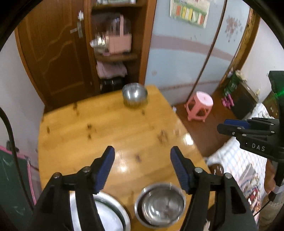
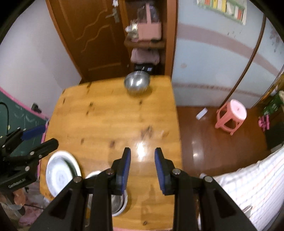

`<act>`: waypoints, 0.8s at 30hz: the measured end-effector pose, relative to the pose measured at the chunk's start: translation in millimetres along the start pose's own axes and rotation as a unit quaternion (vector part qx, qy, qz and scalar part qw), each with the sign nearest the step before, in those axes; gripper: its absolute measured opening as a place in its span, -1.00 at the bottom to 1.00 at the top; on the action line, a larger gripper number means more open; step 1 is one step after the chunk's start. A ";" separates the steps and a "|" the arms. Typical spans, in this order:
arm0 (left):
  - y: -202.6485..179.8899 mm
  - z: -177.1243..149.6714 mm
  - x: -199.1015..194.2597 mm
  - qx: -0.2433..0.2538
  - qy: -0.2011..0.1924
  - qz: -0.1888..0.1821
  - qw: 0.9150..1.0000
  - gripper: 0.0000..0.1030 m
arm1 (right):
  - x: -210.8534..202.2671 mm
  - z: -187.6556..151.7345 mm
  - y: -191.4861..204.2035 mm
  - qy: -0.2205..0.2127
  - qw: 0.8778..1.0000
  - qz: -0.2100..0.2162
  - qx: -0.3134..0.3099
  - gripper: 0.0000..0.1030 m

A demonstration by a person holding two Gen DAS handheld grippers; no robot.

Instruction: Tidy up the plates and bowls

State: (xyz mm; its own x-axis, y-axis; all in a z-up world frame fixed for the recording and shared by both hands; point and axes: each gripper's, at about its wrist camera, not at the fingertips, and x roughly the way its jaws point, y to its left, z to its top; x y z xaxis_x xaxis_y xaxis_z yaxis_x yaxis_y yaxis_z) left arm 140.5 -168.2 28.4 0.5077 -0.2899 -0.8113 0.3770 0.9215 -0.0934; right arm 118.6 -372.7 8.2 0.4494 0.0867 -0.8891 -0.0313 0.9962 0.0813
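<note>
From my remote seat I see a small room with a glossy brown floor (image 2: 209,142) that throws back bright spots of light. A varnished wooden table (image 2: 115,113) with dark knots fills the middle. Behind it stands a brown wooden door (image 1: 53,53) with a metal handle, and beside the door an open wooden shelf unit (image 1: 115,56) holding a pink container (image 1: 120,42) and folded cloth. The wall to the right is pale blue with a mauve band (image 1: 186,46), and a colourful poster (image 1: 190,12) hangs high on it. A pink plastic stool (image 2: 230,115) stands on the floor near that wall. A checked bedcover (image 2: 252,186) shows at the lower right, a green board with pink edging (image 2: 16,120) at the left.
</note>
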 end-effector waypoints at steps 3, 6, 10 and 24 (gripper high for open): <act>1.2 23.5 -8.0 0.002 -0.023 0.007 1.000 0.26 | -13.2 26.3 -7.0 -0.024 1.000 -0.013 0.001 -0.46; 3.2 44.8 -13.7 -0.001 -0.042 0.005 0.999 0.30 | -19.9 44.6 -11.3 -0.038 0.999 -0.019 0.001 -0.46; 6.0 67.1 -14.2 -0.004 -0.067 0.016 0.998 0.53 | -20.4 70.7 -19.1 -0.048 0.998 -0.026 0.006 -0.46; 36.4 138.4 100.3 -0.039 -0.072 0.043 0.996 0.55 | 36.0 146.6 -39.5 -0.034 0.999 -0.016 0.012 -0.21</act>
State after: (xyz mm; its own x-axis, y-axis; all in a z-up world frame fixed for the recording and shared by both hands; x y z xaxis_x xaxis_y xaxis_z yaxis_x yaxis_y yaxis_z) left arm 312.3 -199.5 23.5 0.6426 -0.2384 -0.7282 0.2696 0.9599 -0.0763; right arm 266.9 -410.2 39.0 0.5092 0.0528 -0.8590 0.0060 0.9979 0.0649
